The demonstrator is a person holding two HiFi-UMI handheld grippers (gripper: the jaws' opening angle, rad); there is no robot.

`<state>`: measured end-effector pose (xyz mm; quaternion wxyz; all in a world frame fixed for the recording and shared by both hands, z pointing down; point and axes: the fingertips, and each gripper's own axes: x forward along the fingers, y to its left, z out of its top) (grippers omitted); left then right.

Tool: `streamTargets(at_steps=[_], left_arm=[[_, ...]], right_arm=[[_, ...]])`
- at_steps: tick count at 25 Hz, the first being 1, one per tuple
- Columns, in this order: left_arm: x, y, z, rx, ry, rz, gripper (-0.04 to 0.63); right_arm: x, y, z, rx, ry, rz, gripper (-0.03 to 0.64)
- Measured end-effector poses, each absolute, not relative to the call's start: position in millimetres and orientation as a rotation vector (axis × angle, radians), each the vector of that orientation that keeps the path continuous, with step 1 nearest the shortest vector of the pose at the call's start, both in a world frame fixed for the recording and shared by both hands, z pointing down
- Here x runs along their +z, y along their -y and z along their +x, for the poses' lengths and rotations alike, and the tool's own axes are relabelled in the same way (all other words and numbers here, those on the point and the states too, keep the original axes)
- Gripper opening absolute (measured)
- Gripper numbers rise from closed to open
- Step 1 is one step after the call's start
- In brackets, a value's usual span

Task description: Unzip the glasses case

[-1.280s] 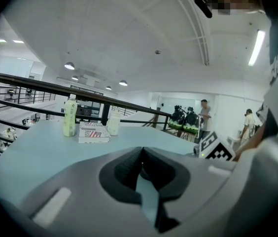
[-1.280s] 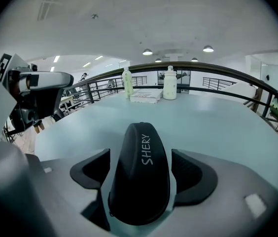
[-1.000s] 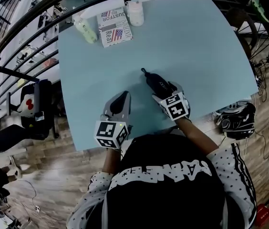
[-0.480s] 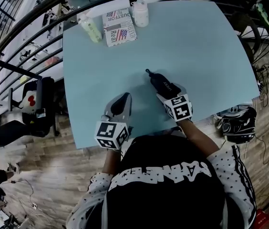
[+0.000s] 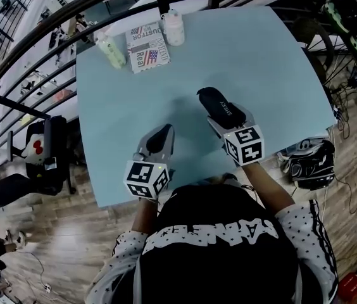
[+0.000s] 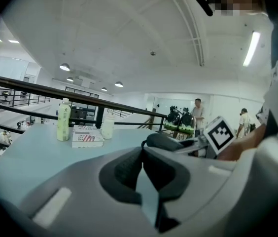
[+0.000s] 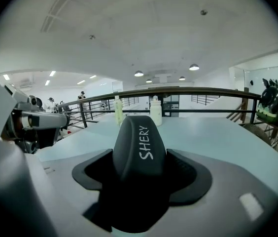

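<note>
Pale blue square table [image 5: 273, 56] fills the mezzanine view. Left gripper [image 5: 163, 132] hovers over its near edge, fingers clenched on nothing. Right gripper [image 5: 221, 114], fingers having just been closing, grasps the black oval glasses case [image 5: 215, 100], held above the table.

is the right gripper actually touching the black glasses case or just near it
Touching. The right gripper view shows the black zippered glasses case sitting between the jaws of the right gripper, with both pads pressed against its sides.
</note>
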<state>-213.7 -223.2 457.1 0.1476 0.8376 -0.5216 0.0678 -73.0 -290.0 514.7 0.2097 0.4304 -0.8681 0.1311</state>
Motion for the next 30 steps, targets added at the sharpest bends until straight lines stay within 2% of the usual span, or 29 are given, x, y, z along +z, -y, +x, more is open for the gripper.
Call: streamTargets(at_steps=[12, 30], left_arm=[[410.2, 242.1, -169.2, 0.067, 1.377, 2.553, 0.0], [363.9, 252.2, -150.9, -0.148, 1.14, 2.589, 0.0]], right_arm=[[426.3, 285.8, -43.6, 0.223, 2.566, 1.326, 0.347], [384.3, 268.3, -102.1, -0.052, 2.85, 1.197, 0.347]])
